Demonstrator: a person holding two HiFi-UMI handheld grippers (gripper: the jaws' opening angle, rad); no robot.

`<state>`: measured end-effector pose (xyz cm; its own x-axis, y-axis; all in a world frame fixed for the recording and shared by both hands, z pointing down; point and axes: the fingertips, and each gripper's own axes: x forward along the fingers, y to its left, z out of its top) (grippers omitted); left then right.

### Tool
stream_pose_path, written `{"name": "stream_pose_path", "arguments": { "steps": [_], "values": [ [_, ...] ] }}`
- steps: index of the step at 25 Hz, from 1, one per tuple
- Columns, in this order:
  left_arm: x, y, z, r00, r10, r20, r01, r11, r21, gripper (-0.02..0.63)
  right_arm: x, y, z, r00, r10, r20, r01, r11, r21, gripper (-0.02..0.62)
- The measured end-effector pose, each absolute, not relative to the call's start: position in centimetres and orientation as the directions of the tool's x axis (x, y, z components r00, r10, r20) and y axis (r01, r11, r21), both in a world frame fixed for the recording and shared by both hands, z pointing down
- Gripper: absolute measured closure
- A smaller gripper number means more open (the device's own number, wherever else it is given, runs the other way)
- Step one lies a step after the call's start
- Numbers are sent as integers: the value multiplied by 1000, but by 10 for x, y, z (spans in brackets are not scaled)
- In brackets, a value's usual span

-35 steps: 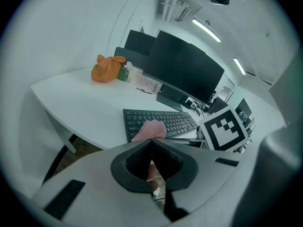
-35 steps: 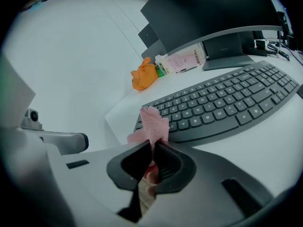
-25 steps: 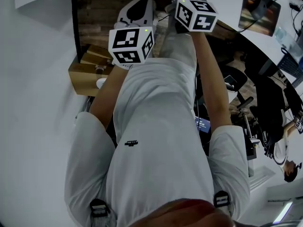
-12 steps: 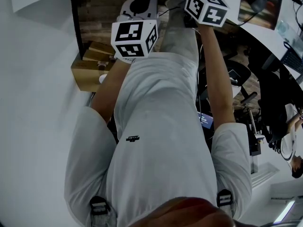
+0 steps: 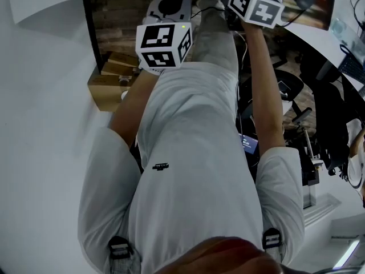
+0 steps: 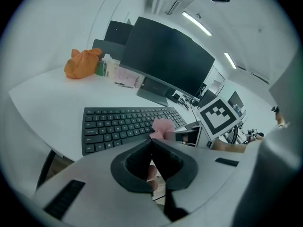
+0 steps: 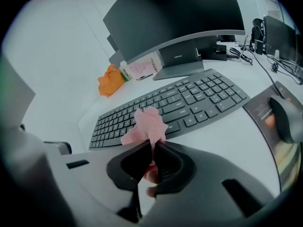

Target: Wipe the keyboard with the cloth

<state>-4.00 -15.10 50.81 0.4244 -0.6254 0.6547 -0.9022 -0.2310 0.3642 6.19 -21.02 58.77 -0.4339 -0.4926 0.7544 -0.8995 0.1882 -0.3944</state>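
Both marker cubes point(image 5: 163, 43) had shifted up toward the top edge of the head view vs a sec earlier, the right-hand one going farther up & right, nearly to the frame's top. On the right gripper point(image 7: 153, 145) the fingers were clamped on a pink cloth point(image 7: 146, 124), which stuck up crumpled above the tips at lower ctr of that view. It hung over the near edge of the keyboard point(image 7: 189, 103); contact unclear. On the left gripper point(image 6: 151, 143) the fingers were pressed together w/ nothing btw them, the cloth showing just past them. The keyboard lay on the white counter point(image 6: 47, 98), across mid-frame in both gripper views, w/ a dark monitor point(image 6: 165, 56) behind it. An orange bag point(image 6: 81, 64) sat upper left, and a mouse point(image 7: 284, 117) at the right edge.
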Motion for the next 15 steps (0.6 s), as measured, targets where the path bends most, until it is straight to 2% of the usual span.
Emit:
{"name": "stream_pose_path", "arguments": {
  "steps": [15],
  "values": [
    [-15, -165, 508, 432, -618, 656, -900, -250, 357, 594, 133, -228, 592, -322, -503, 802, -941, 79, -329, 568]
  ]
}}
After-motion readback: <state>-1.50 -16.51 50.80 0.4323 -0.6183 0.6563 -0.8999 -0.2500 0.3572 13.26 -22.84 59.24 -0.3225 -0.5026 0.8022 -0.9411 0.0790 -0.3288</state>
